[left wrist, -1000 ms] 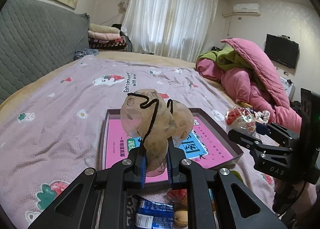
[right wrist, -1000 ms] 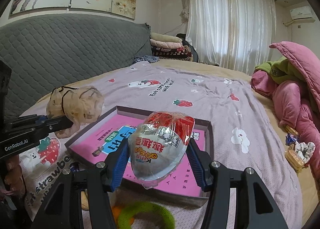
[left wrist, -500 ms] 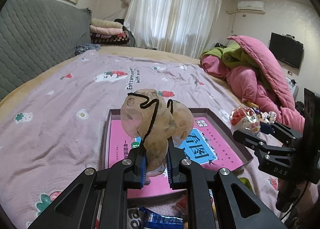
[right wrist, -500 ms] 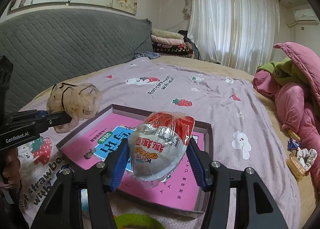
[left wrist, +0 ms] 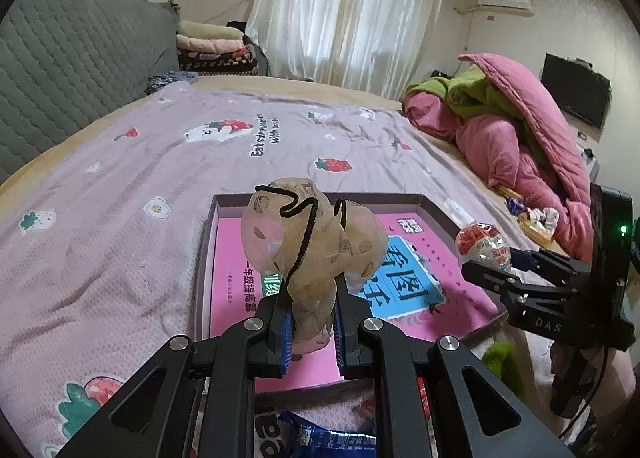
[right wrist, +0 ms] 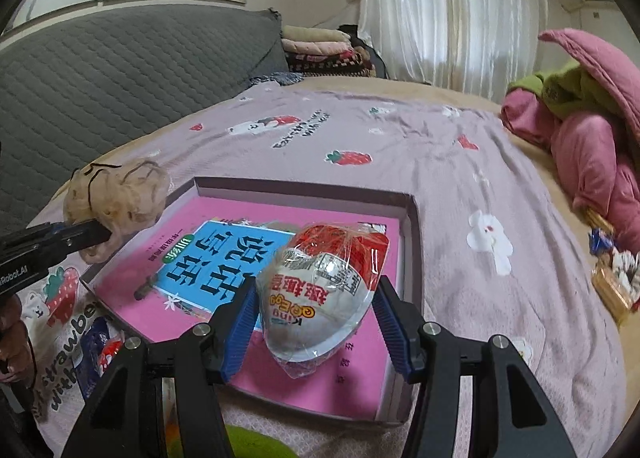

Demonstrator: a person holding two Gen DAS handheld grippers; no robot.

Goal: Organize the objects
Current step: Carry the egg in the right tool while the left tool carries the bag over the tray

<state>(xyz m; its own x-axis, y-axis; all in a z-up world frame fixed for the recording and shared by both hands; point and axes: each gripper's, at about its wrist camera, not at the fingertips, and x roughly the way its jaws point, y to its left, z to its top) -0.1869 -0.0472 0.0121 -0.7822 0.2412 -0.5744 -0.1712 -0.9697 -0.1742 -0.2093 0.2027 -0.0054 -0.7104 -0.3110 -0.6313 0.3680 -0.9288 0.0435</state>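
The left gripper [left wrist: 311, 328] is clamped narrowly on the lower end of a beige mesh pouch [left wrist: 312, 242] with a black drawstring, and the pouch bulges up above the blue finger pads [left wrist: 286, 338]. It hangs over the near left part of a shallow grey box [left wrist: 320, 199] that lies on the lilac strawberry-print bedsheet [left wrist: 120, 218]. Inside the box lies a pink book [right wrist: 192, 270] with a blue title panel, flat against the bottom.

The right gripper [right wrist: 320, 332] holds a wrapped toy egg [right wrist: 324, 290], red on top and white below, in crinkled clear film. Its jaws stand fairly wide, pressed on either side of the egg. The egg sits above the near right part of the box; whether it touches the book cannot be told from the right wrist view.

From the left wrist view the right gripper comes in from the right side, the egg at its tips near the box's right rim. From the right wrist view the left gripper holds the pouch at the box's left wall.

A blue snack packet [left wrist: 320, 436] lies on the sheet just in front of the box, and a green object [right wrist: 252, 442], blurred, lies close beside the box's near edge. A heap of pink and green quilts [left wrist: 520, 130] sits at the far right of the bed, well apart from the box.
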